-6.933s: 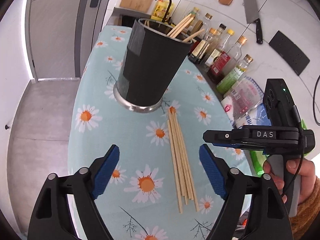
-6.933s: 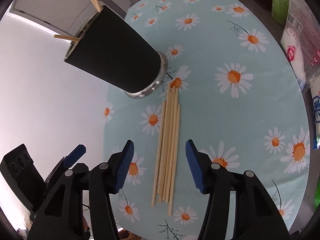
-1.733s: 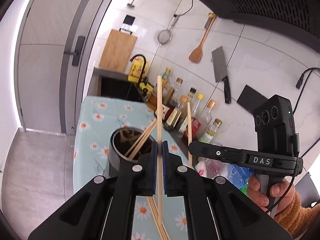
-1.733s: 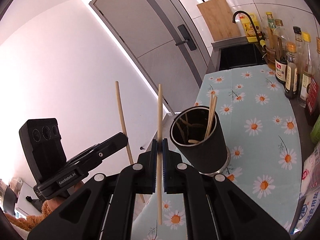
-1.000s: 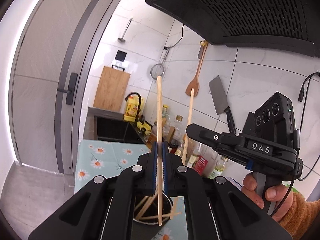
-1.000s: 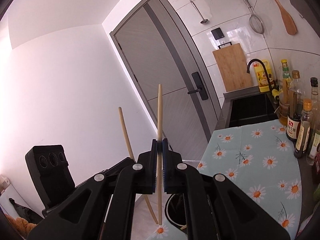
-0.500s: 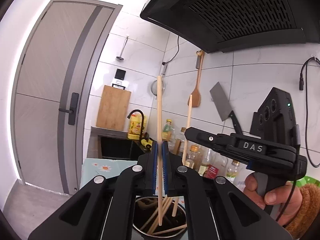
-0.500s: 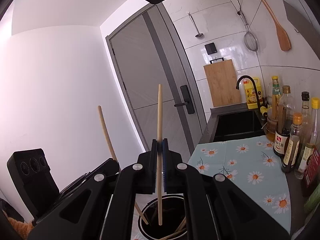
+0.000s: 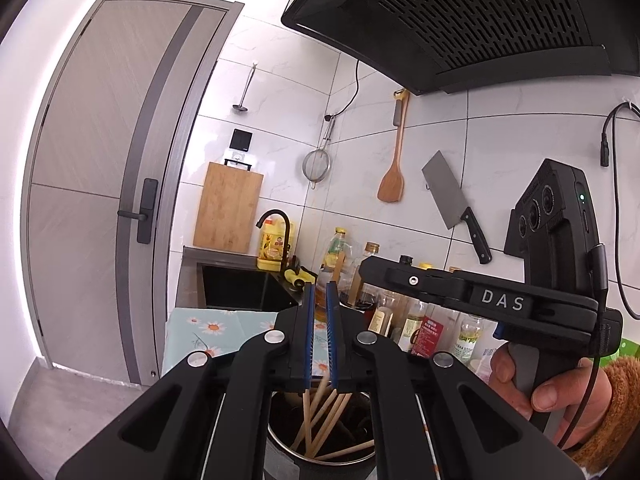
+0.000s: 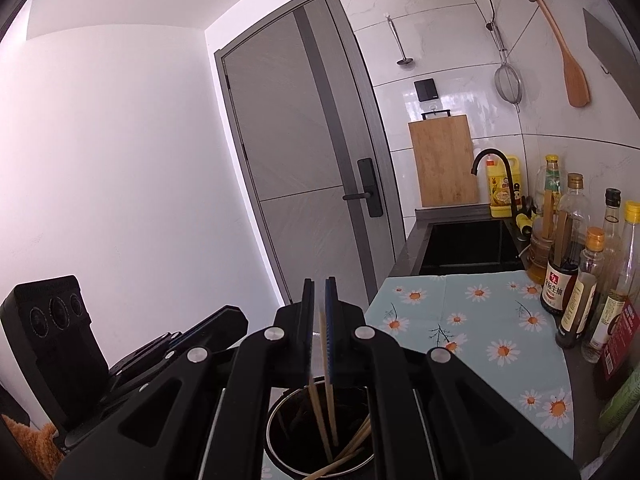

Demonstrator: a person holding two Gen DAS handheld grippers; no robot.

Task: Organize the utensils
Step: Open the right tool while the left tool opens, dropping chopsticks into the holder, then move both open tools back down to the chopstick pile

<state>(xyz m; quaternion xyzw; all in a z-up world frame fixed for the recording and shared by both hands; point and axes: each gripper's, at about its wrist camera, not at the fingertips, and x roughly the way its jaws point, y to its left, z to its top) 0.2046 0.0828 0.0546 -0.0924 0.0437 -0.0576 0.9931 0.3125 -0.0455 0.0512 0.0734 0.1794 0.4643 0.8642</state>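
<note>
A dark metal utensil cup [image 9: 320, 446] stands below both grippers, with several wooden chopsticks [image 9: 320, 416] leaning inside. It also shows in the right wrist view [image 10: 316, 436] with chopsticks [image 10: 326, 412] in it. My left gripper [image 9: 319, 312] is slightly open above the cup, with nothing between its blue pads. My right gripper [image 10: 319, 312] is slightly open too; a chopstick stands loose in the gap and runs down into the cup. The right gripper's body [image 9: 480, 300] sits just right of the left one.
A daisy-print cloth [image 10: 472, 320] covers the counter. Oil and sauce bottles [image 10: 576, 264] line its right side. A black sink and tap [image 10: 472, 248] lie behind. A cutting board, strainer, wooden spatula and cleaver [image 9: 452, 196] hang on the tiled wall. A range hood [image 9: 460, 20] is overhead.
Both grippers held a chopstick upright over the cup half a second ago. Now both have opened a little and the chopsticks have dropped into the cup.
</note>
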